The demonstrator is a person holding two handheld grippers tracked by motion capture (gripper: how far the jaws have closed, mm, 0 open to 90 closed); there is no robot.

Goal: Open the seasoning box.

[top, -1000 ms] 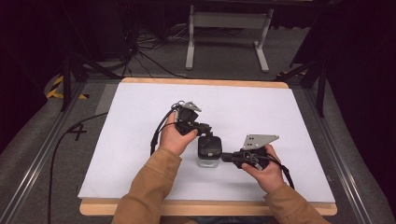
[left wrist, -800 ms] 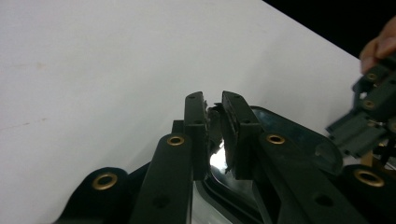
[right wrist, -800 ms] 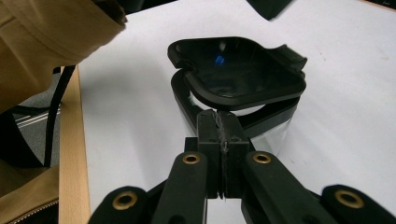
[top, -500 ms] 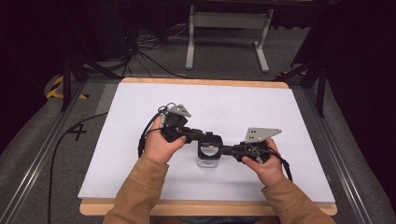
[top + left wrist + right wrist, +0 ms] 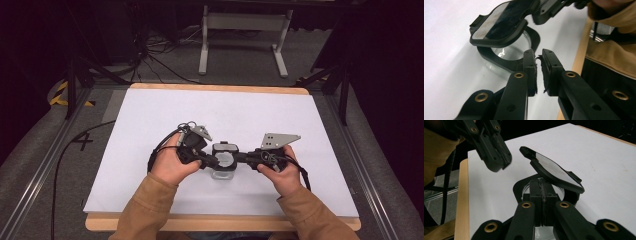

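Opening a small clear container [image 5: 222, 169]: it sits on the white table [image 5: 150, 115] near the front edge, about mid-width, between the two hands. It has a glass body [image 5: 509, 53] with a black rim frame around the top. Its black lid [image 5: 501, 22] with a shiny centre panel is tilted up over the mouth, one side high and the other low near the rim; whether that low side touches the rim cannot be told. The right gripper [image 5: 541, 185] has its jaws pressed together, pinching what looks like the near edge of the lid [image 5: 554, 168], and in the left gripper view the lid runs straight into that gripper at the top. The left gripper [image 5: 538, 56] has its jaws nearly together with only a slim slit between the frayed pads and nothing between them. Its tips are just beside the container's rim, and in the right gripper view it hangs [image 5: 502, 161] above the table, apart from the glass. The step in hand looks like lid removal, partway done: the lid is raised but not clear of the container. The next move likely calls for the right gripper to carry the lid up and away without dragging the rim, then set it flat on the table beside the container. The left gripper probably needs to spread and clamp or brace the rim so the light glass body doesn't slide or tip. The pinch on the lid edge looks thin, so there is a slip risk.
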